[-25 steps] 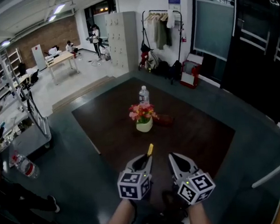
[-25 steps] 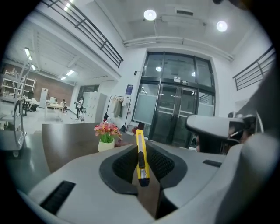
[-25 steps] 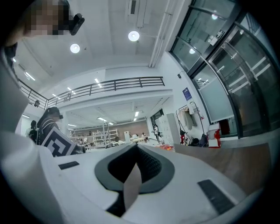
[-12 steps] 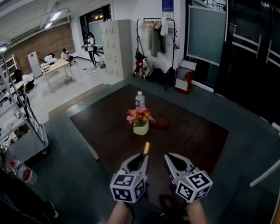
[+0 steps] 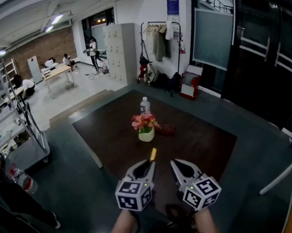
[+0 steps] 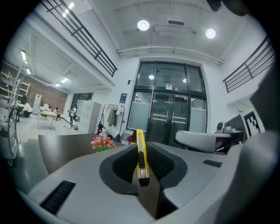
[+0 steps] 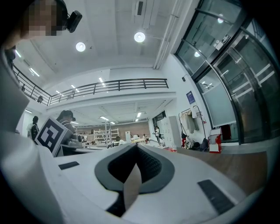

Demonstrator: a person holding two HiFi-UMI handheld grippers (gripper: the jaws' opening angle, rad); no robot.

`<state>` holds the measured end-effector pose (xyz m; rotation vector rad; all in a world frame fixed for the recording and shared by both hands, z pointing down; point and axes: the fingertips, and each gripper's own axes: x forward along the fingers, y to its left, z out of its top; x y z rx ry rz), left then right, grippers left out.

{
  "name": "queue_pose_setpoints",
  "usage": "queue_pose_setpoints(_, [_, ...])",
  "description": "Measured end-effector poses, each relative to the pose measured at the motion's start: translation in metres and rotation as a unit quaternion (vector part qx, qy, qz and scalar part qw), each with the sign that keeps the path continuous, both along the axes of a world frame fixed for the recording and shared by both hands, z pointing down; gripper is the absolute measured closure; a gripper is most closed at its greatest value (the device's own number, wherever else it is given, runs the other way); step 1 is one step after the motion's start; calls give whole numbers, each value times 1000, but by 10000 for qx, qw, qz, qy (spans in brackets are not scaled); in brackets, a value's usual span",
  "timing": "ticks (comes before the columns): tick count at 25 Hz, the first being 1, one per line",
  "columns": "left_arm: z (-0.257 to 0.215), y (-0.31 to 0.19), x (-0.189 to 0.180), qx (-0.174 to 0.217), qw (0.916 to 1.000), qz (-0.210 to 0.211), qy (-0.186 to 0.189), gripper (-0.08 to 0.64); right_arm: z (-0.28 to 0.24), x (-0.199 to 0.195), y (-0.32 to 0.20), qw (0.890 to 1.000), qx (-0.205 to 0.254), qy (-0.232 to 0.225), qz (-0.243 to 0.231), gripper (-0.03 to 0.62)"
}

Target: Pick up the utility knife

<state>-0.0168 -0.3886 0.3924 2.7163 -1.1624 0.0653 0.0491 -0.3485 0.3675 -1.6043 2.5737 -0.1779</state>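
The yellow utility knife (image 6: 141, 157) is clamped between the pads of my left gripper (image 6: 141, 169). Its blade end sticks out forward past the fingertips, and the gripper points about level. In the head view the knife (image 5: 152, 155) juts from the left gripper (image 5: 147, 167) above the near part of the dark table (image 5: 203, 141). My right gripper (image 5: 174, 165) hangs just to its right with its tips together. In its own view the right gripper (image 7: 134, 151) holds nothing. The left gripper view shows the right gripper's body (image 6: 203, 139) at the right.
A vase of pink and red flowers (image 5: 146, 126), a water bottle (image 5: 144, 105) and a small brown object (image 5: 167, 130) stand mid-table. A metal cart (image 5: 29, 132) and a person (image 5: 6, 200) are at the left. Glass doors and a coat rack (image 5: 160, 42) lie beyond.
Both grippers have drifted slightly left in the head view, the left one still clamping the knife. Over the last half second almost nothing moves.
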Motion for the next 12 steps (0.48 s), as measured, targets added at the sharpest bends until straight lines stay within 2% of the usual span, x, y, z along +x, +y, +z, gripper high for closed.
queue_pose_setpoints(12, [1, 1, -1, 28, 10000, 87, -30, 492, -1, -3, 1, 10000, -3, 26, 80, 581])
